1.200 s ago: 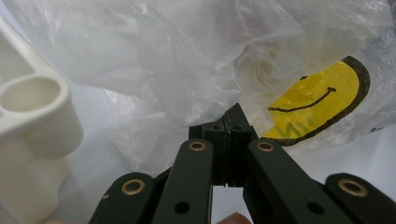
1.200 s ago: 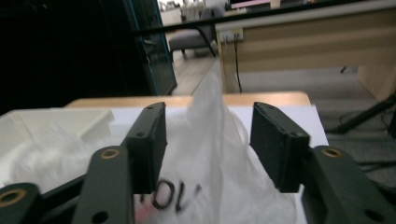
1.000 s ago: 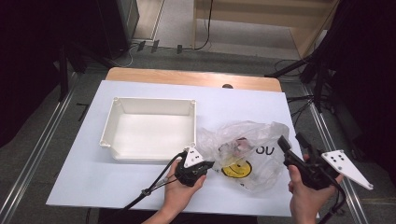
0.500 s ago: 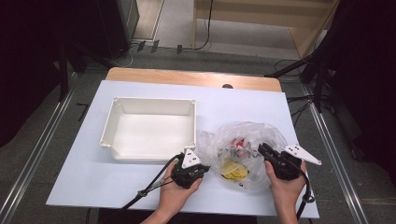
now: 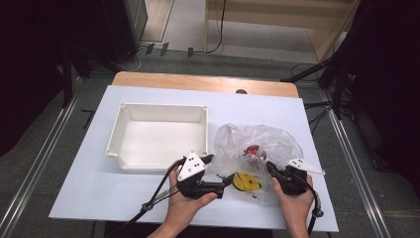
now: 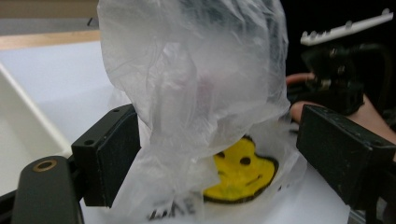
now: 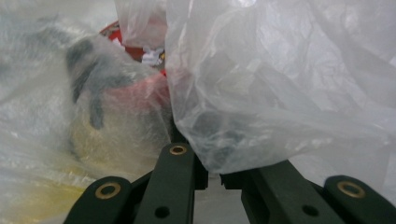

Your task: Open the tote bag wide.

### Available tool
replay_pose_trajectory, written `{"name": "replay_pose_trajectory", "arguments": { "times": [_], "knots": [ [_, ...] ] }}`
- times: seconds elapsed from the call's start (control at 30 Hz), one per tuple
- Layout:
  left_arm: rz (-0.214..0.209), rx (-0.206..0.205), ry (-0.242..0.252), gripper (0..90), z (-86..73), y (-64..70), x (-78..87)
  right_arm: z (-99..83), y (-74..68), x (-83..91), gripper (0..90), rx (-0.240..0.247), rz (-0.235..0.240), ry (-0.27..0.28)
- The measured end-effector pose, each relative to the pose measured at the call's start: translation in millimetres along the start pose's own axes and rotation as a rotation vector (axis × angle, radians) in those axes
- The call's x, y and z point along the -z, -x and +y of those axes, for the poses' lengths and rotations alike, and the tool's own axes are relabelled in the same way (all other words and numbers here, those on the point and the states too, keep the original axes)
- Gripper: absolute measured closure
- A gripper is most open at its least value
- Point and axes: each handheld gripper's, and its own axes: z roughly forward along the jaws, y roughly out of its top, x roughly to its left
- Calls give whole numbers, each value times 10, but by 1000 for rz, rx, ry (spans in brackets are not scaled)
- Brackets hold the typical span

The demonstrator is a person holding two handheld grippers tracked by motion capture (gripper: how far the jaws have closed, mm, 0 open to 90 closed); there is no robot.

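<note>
While the right gripper (image 5: 273, 171) fingers are nearly closed on a fold of the plastic bag (image 5: 257, 148), the left gripper (image 5: 229, 179) fingers are spread wide around its near edge. Opening appears under way; a left-side pinch is required next, beside the white tray (image 5: 115, 144) on the surface (image 5: 89, 198).

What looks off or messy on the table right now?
Nothing spilled or damaged. The clear plastic bag lies crumpled beside the white tray, its contents inside. The left gripper stands open around one edge; the right gripper looks pinched shut on a fold.
</note>
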Motion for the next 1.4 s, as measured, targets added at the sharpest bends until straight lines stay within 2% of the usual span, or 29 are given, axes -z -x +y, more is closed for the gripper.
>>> {"name": "replay_pose_trajectory", "arguments": {
  "times": [0.1, 0.17, 0.2, 0.23, 0.3, 0.37, 0.43, 0.5, 0.6, 0.67, 0.73, 0.8, 0.87, 0.97, 1.03, 1.1, 1.27, 1.4],
  "knots": [
    [35, 16, -20, 139, 59, 32, -142, -40, 0, -15, 865, 17, -12, -25],
    [60, 45, -69, 148, 55, 34, -274, -76, -1, -28, 866, 28, -19, -51],
    [73, 44, -94, 171, 38, 30, -337, -91, 0, -35, 865, 35, -23, -62],
    [95, 41, -102, 251, 7, 22, -390, -103, 1, -38, 861, 43, -27, -71],
    [105, 51, -135, 544, -64, -16, -480, -110, 2, -25, 800, 41, -27, -63],
    [87, 59, -175, 706, -148, -65, -551, -99, -7, 17, 649, 39, -49, -21],
    [84, 55, -218, 780, -231, -97, -605, -71, -25, 87, 497, 36, -93, 36],
    [87, 55, -256, 814, -308, -129, -650, -25, -38, 168, 407, 42, -90, 94],
    [97, 60, -310, 826, -401, -181, -708, 48, -78, 309, 338, 45, -85, 180],
    [95, 68, -339, 828, -431, -192, -735, 97, -116, 400, 329, 50, -72, 234],
    [99, 63, -341, 829, -423, -192, -735, 127, -170, 494, 370, 49, -71, 290],
    [96, 69, -343, 828, -426, -201, -738, 136, -228, 579, 477, 55, -69, 343],
    [101, 59, -340, 823, -428, -191, -733, 141, -275, 630, 589, 61, -24, 361],
    [96, 38, -321, 767, -429, -166, -712, 126, -336, 591, 718, 96, 55, 314],
    [92, 35, -303, 693, -421, -149, -678, 92, -375, 500, 777, 114, 74, 261],
    [92, 0, -290, 622, -401, -110, -632, 45, -409, 388, 813, 118, 93, 204],
    [62, -23, -224, 470, -290, -50, -469, -84, -465, 156, 841, 125, 47, 67],
    [41, -10, -162, 300, -170, -63, -321, -147, -398, 5, 849, 92, 42, -32]
  ]
}}
